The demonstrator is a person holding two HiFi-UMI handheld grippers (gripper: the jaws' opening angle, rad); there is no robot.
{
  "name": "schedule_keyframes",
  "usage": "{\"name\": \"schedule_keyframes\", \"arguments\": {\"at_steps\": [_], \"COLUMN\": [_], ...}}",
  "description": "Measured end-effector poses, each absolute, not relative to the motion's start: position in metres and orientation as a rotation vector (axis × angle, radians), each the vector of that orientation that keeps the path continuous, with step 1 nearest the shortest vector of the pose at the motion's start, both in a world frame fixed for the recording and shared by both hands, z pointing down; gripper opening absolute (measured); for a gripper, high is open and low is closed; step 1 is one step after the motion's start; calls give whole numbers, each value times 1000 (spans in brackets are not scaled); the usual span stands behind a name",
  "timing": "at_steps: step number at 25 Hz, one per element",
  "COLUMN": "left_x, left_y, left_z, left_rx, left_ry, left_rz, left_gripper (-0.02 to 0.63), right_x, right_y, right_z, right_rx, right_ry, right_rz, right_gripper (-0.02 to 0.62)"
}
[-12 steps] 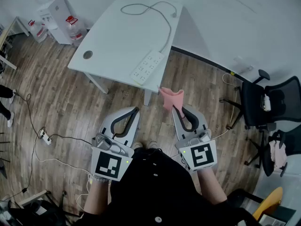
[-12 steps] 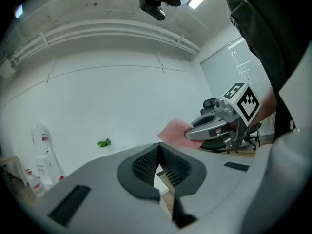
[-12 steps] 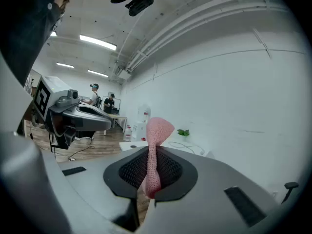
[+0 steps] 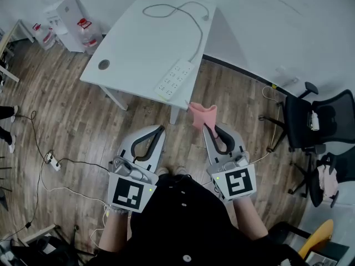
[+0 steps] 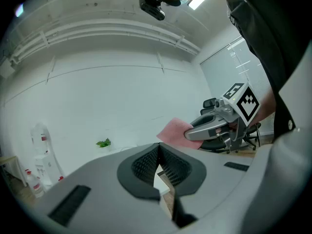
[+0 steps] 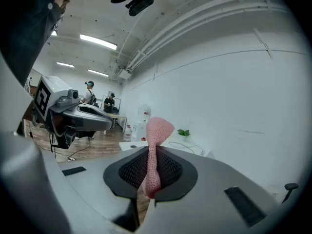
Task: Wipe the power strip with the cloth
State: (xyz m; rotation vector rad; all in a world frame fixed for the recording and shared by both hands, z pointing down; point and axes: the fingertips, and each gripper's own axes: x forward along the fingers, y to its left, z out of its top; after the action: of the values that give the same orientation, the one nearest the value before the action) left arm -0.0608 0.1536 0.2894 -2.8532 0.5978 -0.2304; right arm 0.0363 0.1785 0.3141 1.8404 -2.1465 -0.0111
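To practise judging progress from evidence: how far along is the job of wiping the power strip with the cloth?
Done: the pink cloth is picked up, pinched in the fingers of the right gripper. In hand: both grippers sit low by the person's body, off the table; the left gripper is shut and empty. Left: the cloth has not reached the power strip on the table, so all the wiping remains.

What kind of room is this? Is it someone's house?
Most likely an office or workroom, not a house. There is a plain white desk, a black swivel chair on wheels, and big water bottles standing by the wall.
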Motion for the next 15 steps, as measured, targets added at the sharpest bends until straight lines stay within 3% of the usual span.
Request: {"name": "schedule_keyframes", "arguments": {"at_steps": [15], "left_x": [-81], "left_y": [137], "left_z": [297], "left_rx": [-2874], "left_ry": [563], "left_rz": [-215], "left_gripper": [11], "right_x": [28], "right_y": [167], "right_z": [320], "right_rx": [1925], "right_ry": [-2091], "right_rz": [-7], "right_gripper": [57]}}
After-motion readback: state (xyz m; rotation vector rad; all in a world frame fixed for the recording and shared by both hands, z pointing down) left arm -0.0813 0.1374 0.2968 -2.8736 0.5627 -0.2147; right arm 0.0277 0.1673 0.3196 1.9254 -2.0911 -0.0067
